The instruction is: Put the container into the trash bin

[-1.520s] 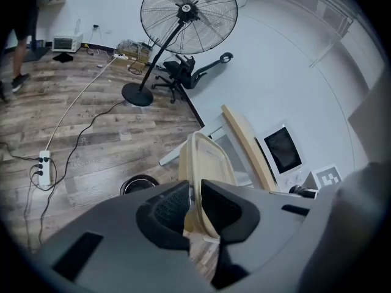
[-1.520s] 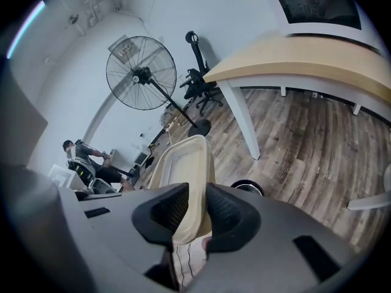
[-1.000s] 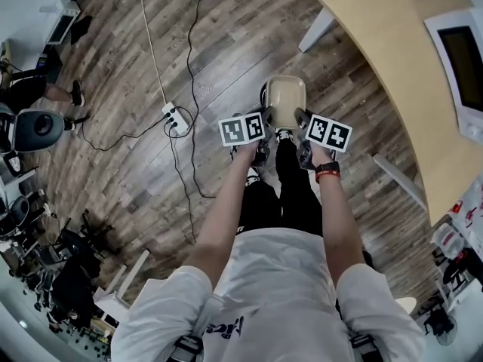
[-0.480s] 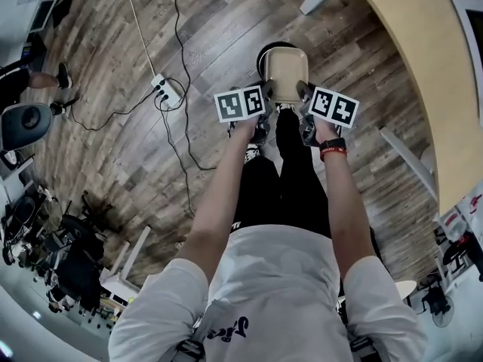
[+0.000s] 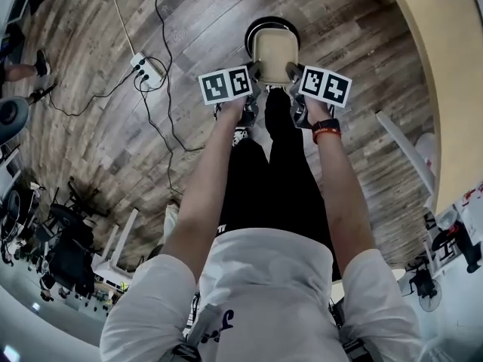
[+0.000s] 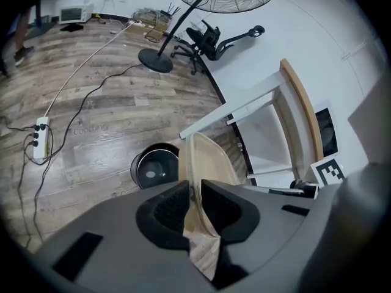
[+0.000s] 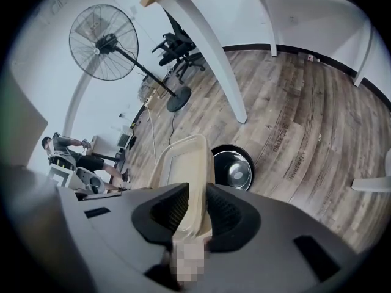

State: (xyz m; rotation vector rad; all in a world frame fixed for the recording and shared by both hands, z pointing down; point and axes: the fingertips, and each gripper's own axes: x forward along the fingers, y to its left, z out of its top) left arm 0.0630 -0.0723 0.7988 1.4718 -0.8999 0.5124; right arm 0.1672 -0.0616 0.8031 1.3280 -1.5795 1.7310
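Held in the air over the wooden floor (image 5: pixel 355 44): a beige plastic container (image 5: pixel 273 57), shallow and rectangular with rounded corners. Gripped on both long sides. On its left rim, clamped between the closed jaws of the left gripper (image 5: pixel 256 72); on its right rim, clamped in the same way by the right gripper (image 5: pixel 290 71). In each gripper view, thin rim squeezed between the two dark pads, rest of the container sticking out forward past the jaws.

Directly below and slightly beyond the container, a round black trash bin (image 5: pixel 258 24), open at the top, partly covered by the container in the head view. Cannot tell about contact between the two.

Further left on the floor, a white power strip (image 5: pixel 147 68) with cables. At the right, the edge of a light wooden table (image 5: pixel 445 66).
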